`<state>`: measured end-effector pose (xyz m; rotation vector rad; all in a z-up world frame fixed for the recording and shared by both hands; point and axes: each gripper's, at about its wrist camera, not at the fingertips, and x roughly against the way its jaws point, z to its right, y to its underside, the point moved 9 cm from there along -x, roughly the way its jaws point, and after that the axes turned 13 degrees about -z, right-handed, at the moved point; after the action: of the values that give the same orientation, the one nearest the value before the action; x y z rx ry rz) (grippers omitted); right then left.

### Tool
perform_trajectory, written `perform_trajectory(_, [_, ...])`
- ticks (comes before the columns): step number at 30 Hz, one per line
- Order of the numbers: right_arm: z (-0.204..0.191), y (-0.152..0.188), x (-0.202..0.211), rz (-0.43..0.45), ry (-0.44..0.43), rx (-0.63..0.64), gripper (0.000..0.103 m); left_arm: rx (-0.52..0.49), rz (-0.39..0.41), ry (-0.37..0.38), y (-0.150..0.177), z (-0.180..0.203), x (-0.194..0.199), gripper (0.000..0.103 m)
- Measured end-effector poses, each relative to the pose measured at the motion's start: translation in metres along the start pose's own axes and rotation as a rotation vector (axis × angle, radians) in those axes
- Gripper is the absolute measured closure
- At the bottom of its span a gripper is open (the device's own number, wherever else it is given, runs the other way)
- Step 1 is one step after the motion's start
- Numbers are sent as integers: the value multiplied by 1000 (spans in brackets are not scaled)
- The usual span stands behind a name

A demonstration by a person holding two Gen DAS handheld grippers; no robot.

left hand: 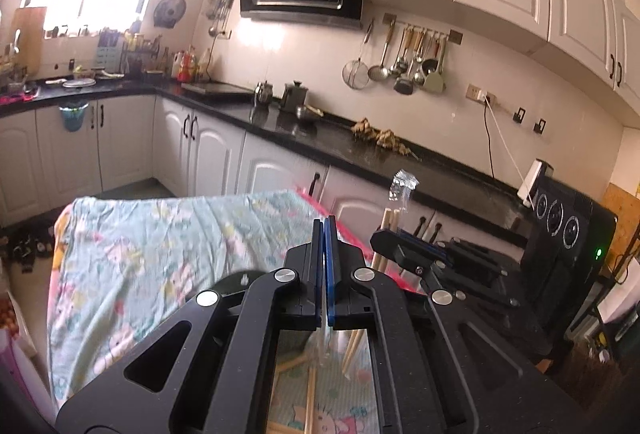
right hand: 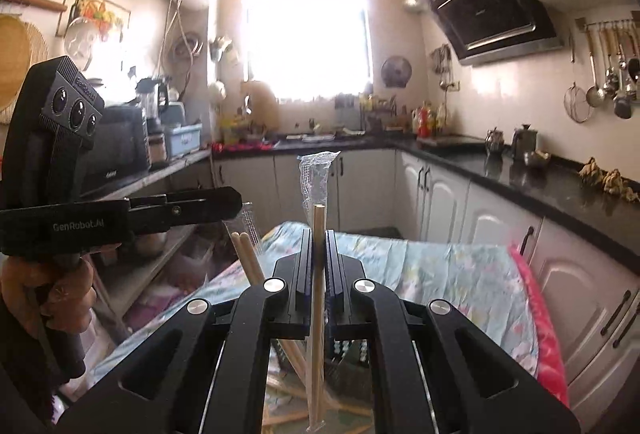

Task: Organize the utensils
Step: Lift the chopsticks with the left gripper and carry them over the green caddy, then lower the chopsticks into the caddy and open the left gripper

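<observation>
Wooden chopsticks in clear wrapper [right hand: 318, 274]: clamped upright in your right tool [right hand: 319, 246], raised above the floral cloth [right hand: 460, 274], likely so the sleeve can be handled. Left tool [left hand: 323, 234]: pads pressed together; a second wrapped pair [right hand: 246, 254] hangs from its tip, as the right view shows

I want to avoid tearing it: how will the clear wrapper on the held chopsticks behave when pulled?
The clear wrapper looks thin and crinkled, so probably floppy and light. Its glossy film may slip. The chopsticks inside look stiff.
</observation>
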<state>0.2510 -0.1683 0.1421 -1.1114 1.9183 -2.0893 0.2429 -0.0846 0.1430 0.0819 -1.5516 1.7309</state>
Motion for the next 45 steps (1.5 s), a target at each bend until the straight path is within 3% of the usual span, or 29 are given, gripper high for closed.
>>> perform_trajectory(9, [23, -32, -8, 68, 27, -29, 97, -10, 22, -40, -30, -7, -13, 103])
perform_trajectory(18, [42, -40, -30, 93, 55, -54, 97, 5, 0, -85, -30, -30, -32, 103])
perform_trajectory(29, [51, -24, -65, 78, 98, -50, 97, 21, -19, -85, -17, -45, -53, 103])
perform_trajectory(42, [64, 18, -102, -7, 180, -66, 97, 94, -67, -121, 21, -76, -79, 103])
perform_trajectory(45, [67, 28, -106, -32, 197, -79, 92, 92, -69, -136, 27, -79, -78, 96])
